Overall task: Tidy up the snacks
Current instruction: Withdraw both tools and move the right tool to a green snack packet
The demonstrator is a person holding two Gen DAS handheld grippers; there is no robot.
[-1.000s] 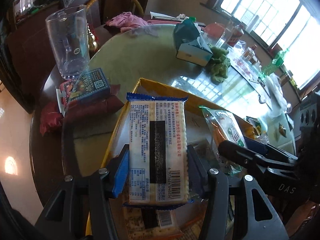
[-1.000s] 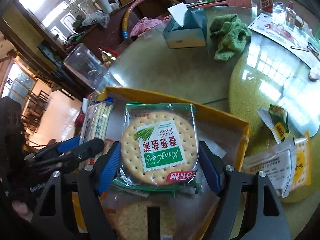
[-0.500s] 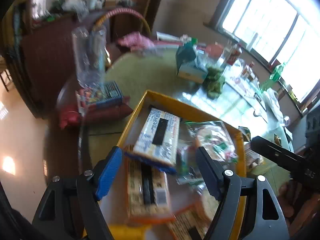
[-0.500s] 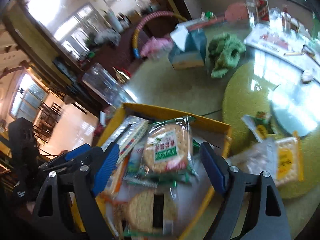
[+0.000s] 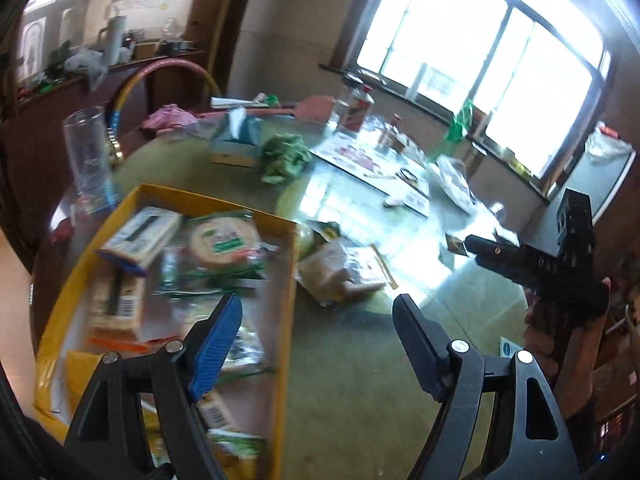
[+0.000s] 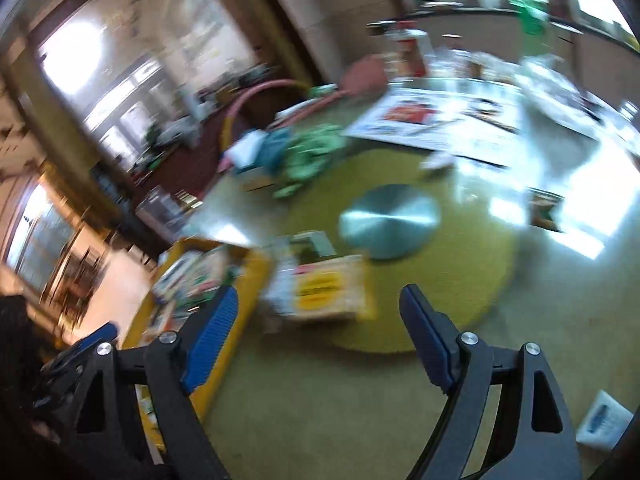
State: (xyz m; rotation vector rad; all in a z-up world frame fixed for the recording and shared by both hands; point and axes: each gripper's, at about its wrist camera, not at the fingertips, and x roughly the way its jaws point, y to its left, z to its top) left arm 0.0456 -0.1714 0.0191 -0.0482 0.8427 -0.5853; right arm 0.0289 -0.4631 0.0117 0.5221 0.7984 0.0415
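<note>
In your left wrist view, your left hand-held gripper is spread wide with nothing in it, above the yellow box. The box holds several snack packs — one round cracker pack and one rectangular cracker pack read clearly. In your right wrist view, blurred, your right hand-held gripper also gapes empty — one yellow-labelled packet lies on the surface just beside the box.

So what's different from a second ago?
Both tools let go: the left tool dropped its rectangular cracker pack and the right tool its round cracker pack into the yellow box, then swung right over the table. The tissue box stayed put.
</note>
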